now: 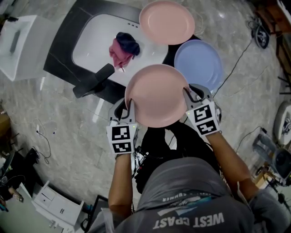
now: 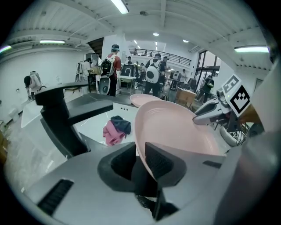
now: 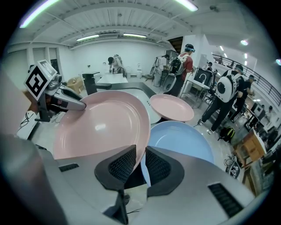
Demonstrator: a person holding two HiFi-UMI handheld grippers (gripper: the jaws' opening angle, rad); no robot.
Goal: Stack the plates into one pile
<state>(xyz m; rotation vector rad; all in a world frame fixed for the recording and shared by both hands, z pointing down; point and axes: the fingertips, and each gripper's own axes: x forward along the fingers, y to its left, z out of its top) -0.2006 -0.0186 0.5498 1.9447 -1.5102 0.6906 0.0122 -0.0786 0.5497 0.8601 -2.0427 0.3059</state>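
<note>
We see bright, even light from ceiling strip lamps (image 2: 120,5) near twelve o'clock in both gripper views. Those views bulge like fisheyes, with black corners and bent lines. A soft glint sits on the pink plate (image 3: 100,127) at nine o'clock. The head view is sharp, with faint shadows on the floor (image 1: 54,118).

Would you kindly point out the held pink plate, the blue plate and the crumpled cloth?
held pink plate (image 1: 157,93), head view, centre of its dish
blue plate (image 1: 201,63), head view, its visible middle
crumpled cloth (image 1: 118,53), head view, its pink fold
</note>
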